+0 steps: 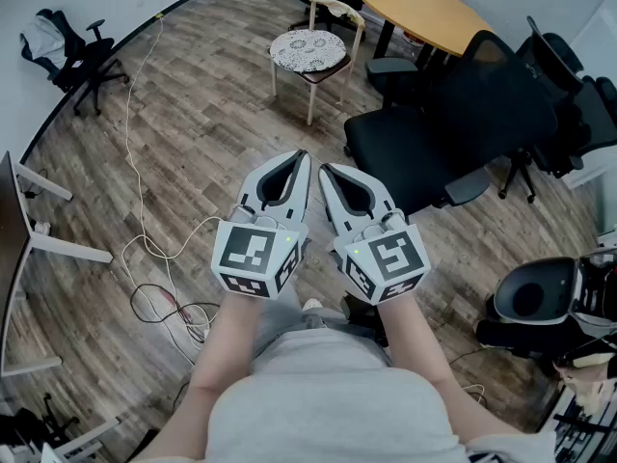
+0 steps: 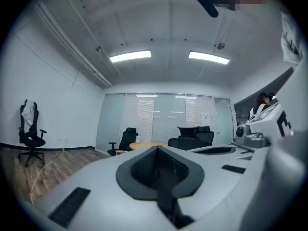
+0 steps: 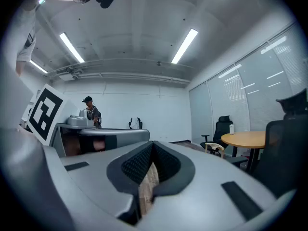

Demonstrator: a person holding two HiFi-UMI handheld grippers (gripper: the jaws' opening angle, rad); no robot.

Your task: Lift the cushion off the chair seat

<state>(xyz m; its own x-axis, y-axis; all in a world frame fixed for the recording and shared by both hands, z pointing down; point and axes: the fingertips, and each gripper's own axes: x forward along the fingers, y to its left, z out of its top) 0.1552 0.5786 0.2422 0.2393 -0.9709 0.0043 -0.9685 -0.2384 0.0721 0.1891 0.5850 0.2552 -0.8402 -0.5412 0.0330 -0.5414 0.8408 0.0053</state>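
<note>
A round white patterned cushion (image 1: 308, 50) lies on the seat of a small wooden chair (image 1: 339, 12) at the far side of the room, well ahead of both grippers. My left gripper (image 1: 301, 154) and right gripper (image 1: 324, 170) are held side by side, level, over the wood floor in front of the person. Both are shut with nothing between the fingers. In the left gripper view the left gripper's (image 2: 156, 148) tips meet; in the right gripper view the right gripper's (image 3: 152, 143) tips meet too. The wooden chair (image 3: 215, 148) shows small at the right there.
A black office chair (image 1: 453, 128) stands just right of the grippers, between them and a round wooden table (image 1: 424, 13). Another black chair (image 1: 82, 56) is at the far left. Cables (image 1: 164, 297) trail over the floor at the left, near a white desk leg (image 1: 58, 249).
</note>
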